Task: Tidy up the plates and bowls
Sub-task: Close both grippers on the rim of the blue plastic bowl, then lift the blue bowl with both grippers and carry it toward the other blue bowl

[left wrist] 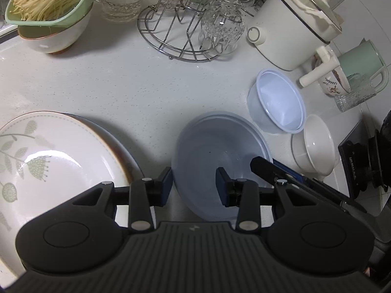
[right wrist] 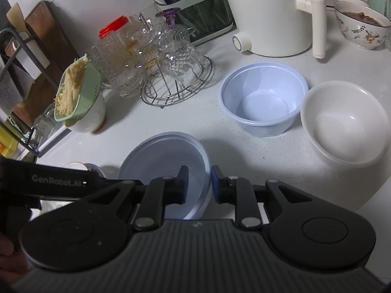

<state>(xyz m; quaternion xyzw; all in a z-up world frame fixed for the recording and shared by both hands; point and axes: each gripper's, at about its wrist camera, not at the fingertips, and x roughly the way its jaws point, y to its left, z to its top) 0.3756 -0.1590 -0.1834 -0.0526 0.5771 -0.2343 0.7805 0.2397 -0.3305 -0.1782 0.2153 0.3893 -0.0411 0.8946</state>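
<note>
Wide translucent blue plastic bowl (left wrist: 215, 161) sat on the white table (left wrist: 122, 83), both claws at its rim.
Left claw (left wrist: 194, 188) straddled the near-left rim, jaws parted; right claw (right wrist: 200, 183) pinched the right rim, seemingly gripping. Likely a lift step; next it probably needs nesting with the smaller blue plastic bowl (right wrist: 265, 99) or white ceramic bowl (right wrist: 344, 122). Only left view showed the leaf-patterned white plates (left wrist: 48, 161).
</note>
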